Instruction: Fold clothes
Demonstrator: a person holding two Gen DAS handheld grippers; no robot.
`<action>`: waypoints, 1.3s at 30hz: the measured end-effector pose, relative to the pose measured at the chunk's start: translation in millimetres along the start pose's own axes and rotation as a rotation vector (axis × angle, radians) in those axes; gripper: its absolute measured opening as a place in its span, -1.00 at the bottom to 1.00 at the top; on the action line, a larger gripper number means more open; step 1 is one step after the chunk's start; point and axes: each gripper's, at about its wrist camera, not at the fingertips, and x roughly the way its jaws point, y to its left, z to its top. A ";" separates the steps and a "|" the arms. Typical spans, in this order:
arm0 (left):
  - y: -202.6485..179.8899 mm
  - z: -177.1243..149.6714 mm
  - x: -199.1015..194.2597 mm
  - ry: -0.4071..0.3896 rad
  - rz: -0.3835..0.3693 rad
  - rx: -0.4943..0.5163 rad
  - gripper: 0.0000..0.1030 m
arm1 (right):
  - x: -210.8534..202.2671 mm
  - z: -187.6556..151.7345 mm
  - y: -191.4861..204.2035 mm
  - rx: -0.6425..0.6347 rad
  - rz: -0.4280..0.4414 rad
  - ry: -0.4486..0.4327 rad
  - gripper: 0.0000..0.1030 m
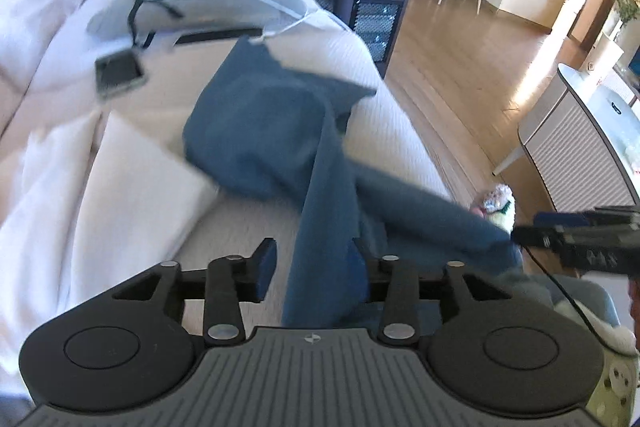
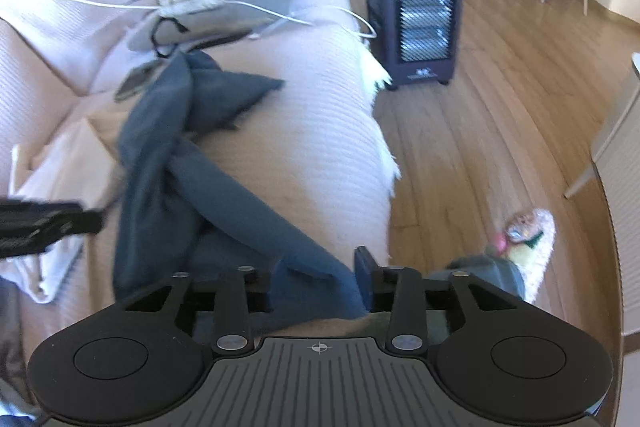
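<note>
- Left wrist view: the left gripper (image 1: pixel 314 269) is hovering over a blue garment (image 1: pixel 272 131) lying rumpled on the cream sofa (image 1: pixel 384 131). Its jaws are standing apart, a strip of cloth running between them with a clear gap at the left pad, apparently just let go. The right gripper (image 1: pixel 520 235) is reaching in at the garment's near corner.
- Right wrist view: the right gripper (image 2: pixel 320 275), jaws parted, has cloth draped between the pads, unpinched. Only here is the heater (image 2: pixel 416 27) showing whole, and the garment's twisted middle.
</note>
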 end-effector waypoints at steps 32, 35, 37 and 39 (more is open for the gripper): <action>45.2 -19.6 30.6 0.066 0.313 -0.074 -0.91 | 89.3 51.7 37.4 -0.136 0.192 0.099 -0.90; 45.4 -17.1 26.8 0.052 0.305 -0.073 -0.91 | 75.7 51.7 20.3 -0.159 0.057 0.072 -0.91; 45.4 -17.6 27.5 0.053 0.292 -0.078 -0.91 | 71.4 52.5 -0.7 -0.123 -0.012 0.066 -0.90; 44.6 -18.6 30.3 0.060 0.274 -0.085 -0.90 | 69.4 52.3 -22.2 -0.070 -0.057 0.074 -0.90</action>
